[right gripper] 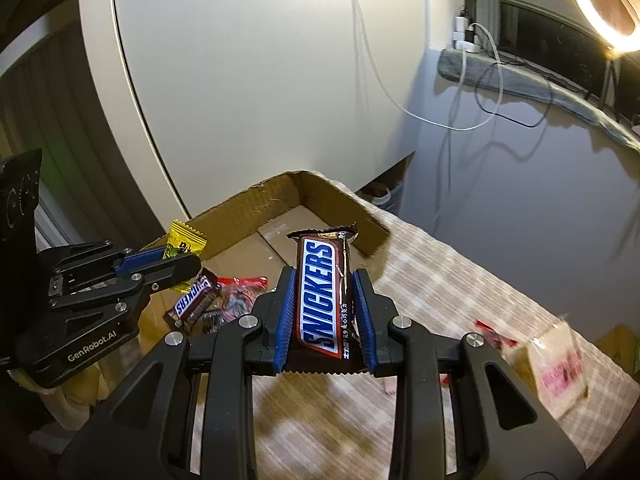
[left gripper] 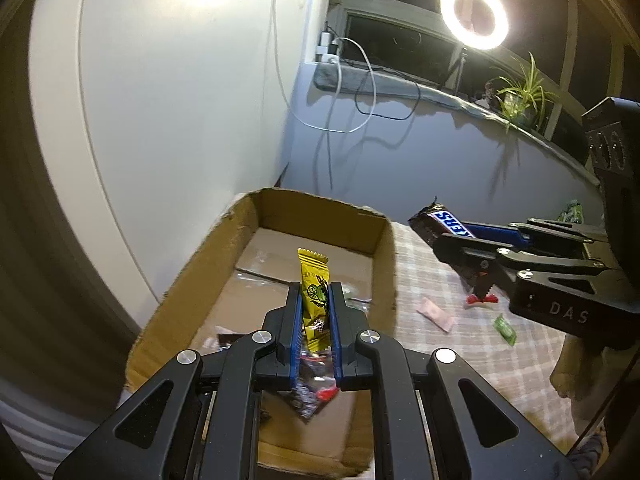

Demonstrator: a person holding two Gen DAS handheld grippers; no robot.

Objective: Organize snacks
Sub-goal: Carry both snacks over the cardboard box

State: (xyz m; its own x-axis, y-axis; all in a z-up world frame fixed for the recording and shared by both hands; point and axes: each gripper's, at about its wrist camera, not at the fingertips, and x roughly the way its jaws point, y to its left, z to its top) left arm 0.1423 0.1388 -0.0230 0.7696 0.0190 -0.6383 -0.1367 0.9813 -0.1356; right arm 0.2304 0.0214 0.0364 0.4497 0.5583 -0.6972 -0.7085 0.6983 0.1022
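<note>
Two handheld grippers each hold one snack near one open cardboard box (left gripper: 382, 248) that sits on a checked tablecloth (left gripper: 448, 344). The left gripper (left gripper: 316, 300) is closed on one yellow packet (left gripper: 314, 300) printed with a lime, holding it upright between its blue pads above the inside of the box. The right gripper (right gripper: 326, 300) is closed on one large Snickers bar (right gripper: 322, 292), gripped by its long sides and held over the cloth just outside the box's near right corner. Lying in the box, seen from the right wrist view, are one smaller Snickers bar (right gripper: 194, 298) and, touching it, a small cluster of red and dark wrapped sweets (right gripper: 236, 302), too jumbled to count. On the cloth outside the box the left wrist view shows three loose sweets: one pink (left gripper: 436, 314), one red (left gripper: 482, 299) and one green (left gripper: 505, 330). A blurred pale packet (right gripper: 556, 368) with pink lettering lies at the right of the cloth. One ring light (left gripper: 474, 15) glows above the windowsill.
</note>
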